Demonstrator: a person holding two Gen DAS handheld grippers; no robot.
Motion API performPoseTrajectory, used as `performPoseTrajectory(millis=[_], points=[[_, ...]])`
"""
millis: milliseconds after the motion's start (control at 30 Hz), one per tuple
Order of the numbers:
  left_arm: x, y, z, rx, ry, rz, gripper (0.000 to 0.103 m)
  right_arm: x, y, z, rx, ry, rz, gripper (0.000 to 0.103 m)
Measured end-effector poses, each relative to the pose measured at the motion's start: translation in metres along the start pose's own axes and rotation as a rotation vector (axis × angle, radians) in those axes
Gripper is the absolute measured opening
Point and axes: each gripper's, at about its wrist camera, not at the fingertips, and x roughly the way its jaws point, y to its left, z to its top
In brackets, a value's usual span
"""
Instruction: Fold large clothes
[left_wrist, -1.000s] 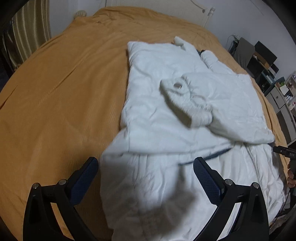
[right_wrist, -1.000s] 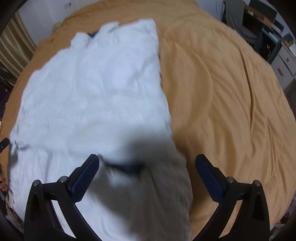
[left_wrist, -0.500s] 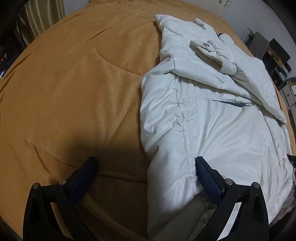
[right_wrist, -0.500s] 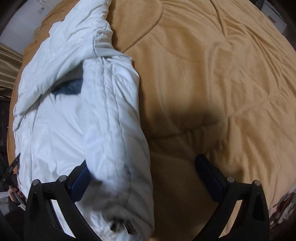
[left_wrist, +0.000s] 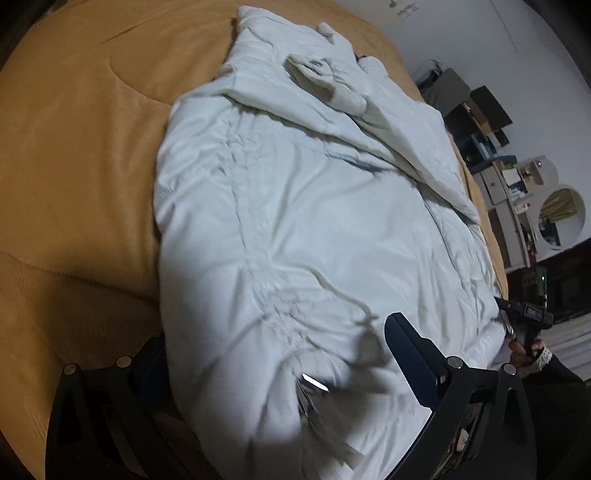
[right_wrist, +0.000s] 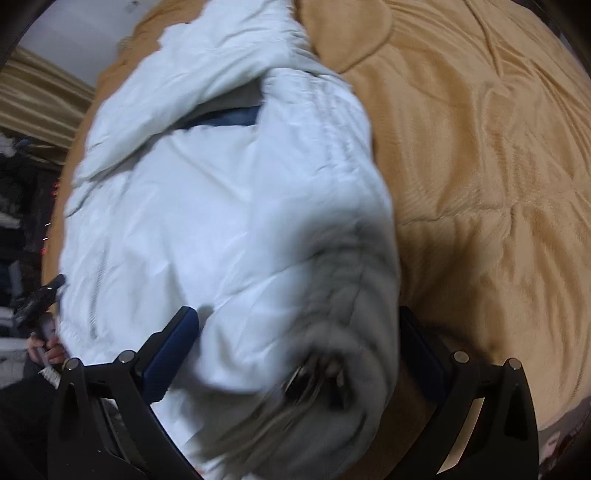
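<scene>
Bedspread (left_wrist: 74, 155): mustard-yellow quilted cover over the bed, bare along the bed's left side in the left wrist view and along its right side in the right wrist view.
Left gripper (left_wrist: 273, 354): low at the bed's near edge, jaws wide apart with the jacket's near-left hem bulging between them; its left finger is partly hidden under the fabric.
Jacket (left_wrist: 314, 229): large white padded coat lying lengthwise down the middle of the bed, both sleeves folded across the chest, a ribbed cuff (left_wrist: 321, 75) on top toward the far edge, a strip of dark blue lining showing.
Right gripper (right_wrist: 295, 354): at the jacket's near-right hem, jaws spread wide with the blurred fabric and zipper end between them, not pinched.
</scene>
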Motion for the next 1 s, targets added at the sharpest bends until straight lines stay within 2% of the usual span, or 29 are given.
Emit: performPoseTrajectory(millis=[100, 133, 167, 200, 233, 267, 300, 333, 367, 467, 533, 667, 733, 800, 867, 1000], points=[[-0.002, -0.008, -0.009, 0.059, 0.021, 0.015, 0.101, -0.005, 0.007, -0.008, -0.028, -0.017, 0.088, 0.102], [-0.005, -0.009, -0.012, 0.062, 0.014, 0.021, 0.1, -0.004, 0.007, -0.008, -0.025, -0.018, 0.101, 0.097], [-0.007, -0.008, -0.015, 0.052, 0.006, 0.024, 0.097, 0.0, 0.003, -0.006, -0.017, -0.013, 0.098, 0.079], [-0.007, -0.006, -0.016, 0.03, 0.001, 0.02, 0.08, 0.003, 0.0, -0.008, -0.006, -0.006, 0.098, 0.068], [-0.006, -0.003, -0.013, 0.001, -0.005, 0.019, 0.049, 0.005, -0.004, -0.007, 0.013, 0.0, 0.129, 0.049], [-0.004, 0.002, -0.009, -0.039, -0.013, -0.01, 0.034, 0.004, -0.009, -0.005, 0.033, -0.001, 0.175, 0.029], [-0.009, 0.009, -0.01, -0.084, -0.023, -0.05, 0.026, 0.001, -0.01, -0.007, 0.05, -0.01, 0.208, 0.022], [-0.011, 0.012, -0.009, -0.111, -0.031, -0.077, 0.022, -0.006, -0.009, -0.009, 0.054, -0.031, 0.249, 0.015], [-0.017, 0.011, -0.009, -0.104, -0.046, -0.077, 0.021, -0.015, -0.004, -0.006, 0.04, -0.06, 0.278, 0.012], [-0.036, -0.017, 0.003, 0.05, -0.093, -0.014, 0.02, -0.044, 0.013, 0.001, -0.042, -0.124, 0.311, 0.01], [-0.053, -0.034, 0.012, 0.128, -0.134, 0.01, 0.019, -0.06, 0.028, 0.009, -0.093, -0.157, 0.303, 0.009], [-0.088, -0.061, 0.032, 0.188, -0.234, 0.042, 0.019, -0.092, 0.056, 0.014, -0.207, -0.228, 0.227, 0.009], [-0.114, -0.064, 0.026, 0.228, -0.269, 0.045, 0.019, -0.105, 0.061, 0.004, -0.273, -0.226, 0.178, 0.009], [-0.127, -0.066, 0.014, 0.264, -0.269, 0.043, 0.019, -0.109, 0.066, -0.008, -0.327, -0.212, 0.13, 0.009], [-0.128, -0.067, 0.002, 0.295, -0.25, 0.054, 0.019, -0.113, 0.06, -0.018, -0.363, -0.194, 0.12, 0.008], [-0.126, -0.058, -0.027, 0.317, -0.149, 0.024, 0.018, -0.115, 0.063, -0.027, -0.436, -0.112, 0.087, 0.008]])
